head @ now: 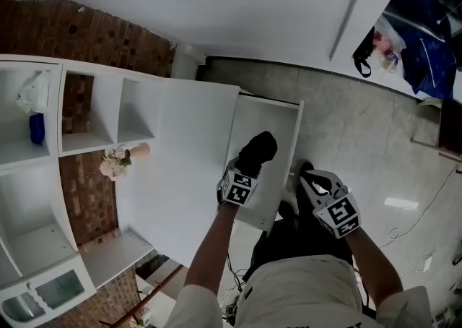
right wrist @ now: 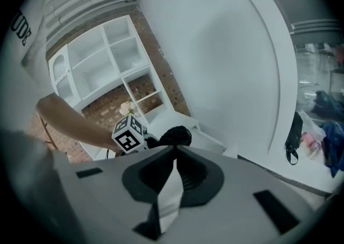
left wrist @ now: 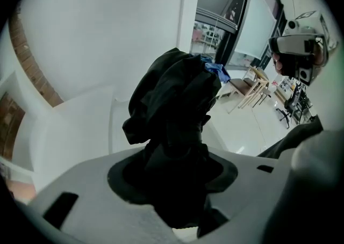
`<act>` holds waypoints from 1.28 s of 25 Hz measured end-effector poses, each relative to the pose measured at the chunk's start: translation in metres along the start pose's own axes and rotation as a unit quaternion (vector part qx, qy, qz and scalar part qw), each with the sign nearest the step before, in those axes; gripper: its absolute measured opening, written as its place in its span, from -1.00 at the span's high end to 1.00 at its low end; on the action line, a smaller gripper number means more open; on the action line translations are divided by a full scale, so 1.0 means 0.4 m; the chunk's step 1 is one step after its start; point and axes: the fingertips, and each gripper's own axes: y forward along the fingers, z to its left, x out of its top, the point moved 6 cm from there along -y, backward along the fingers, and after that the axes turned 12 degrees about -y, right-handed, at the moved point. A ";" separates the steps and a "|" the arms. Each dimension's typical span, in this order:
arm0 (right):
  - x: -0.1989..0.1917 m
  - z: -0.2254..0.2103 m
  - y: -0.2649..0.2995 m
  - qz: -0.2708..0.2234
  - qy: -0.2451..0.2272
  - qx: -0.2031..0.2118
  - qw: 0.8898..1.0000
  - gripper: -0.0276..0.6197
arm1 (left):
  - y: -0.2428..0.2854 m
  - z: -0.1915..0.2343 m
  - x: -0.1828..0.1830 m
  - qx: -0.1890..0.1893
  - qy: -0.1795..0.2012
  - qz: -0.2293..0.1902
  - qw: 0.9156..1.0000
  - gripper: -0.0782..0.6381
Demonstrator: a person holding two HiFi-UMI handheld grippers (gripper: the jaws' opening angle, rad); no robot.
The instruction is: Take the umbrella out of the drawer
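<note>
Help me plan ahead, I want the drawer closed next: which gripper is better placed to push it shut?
Right. The right gripper is shut and empty near the front of the drawer; the left gripper is clamped on the umbrella.

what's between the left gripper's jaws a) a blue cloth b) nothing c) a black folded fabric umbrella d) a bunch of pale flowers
C: the left gripper view shows the left gripper clamped on the black folded fabric umbrella, and the head view shows it over the open white drawer.
</note>
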 end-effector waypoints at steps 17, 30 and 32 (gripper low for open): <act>0.077 0.276 -0.045 0.009 -0.093 0.012 0.996 0.81 | -0.361 -0.059 -0.155 0.012 -0.147 -0.162 0.976 0.16; 0.070 0.514 -0.172 -0.021 -0.137 -0.006 0.990 0.81 | -0.619 -0.144 -0.341 -0.005 -0.201 -0.271 0.941 0.16; 0.061 0.539 -0.207 -0.027 -0.141 -0.018 0.990 0.81 | -0.651 -0.165 -0.369 -0.010 -0.204 -0.284 0.937 0.16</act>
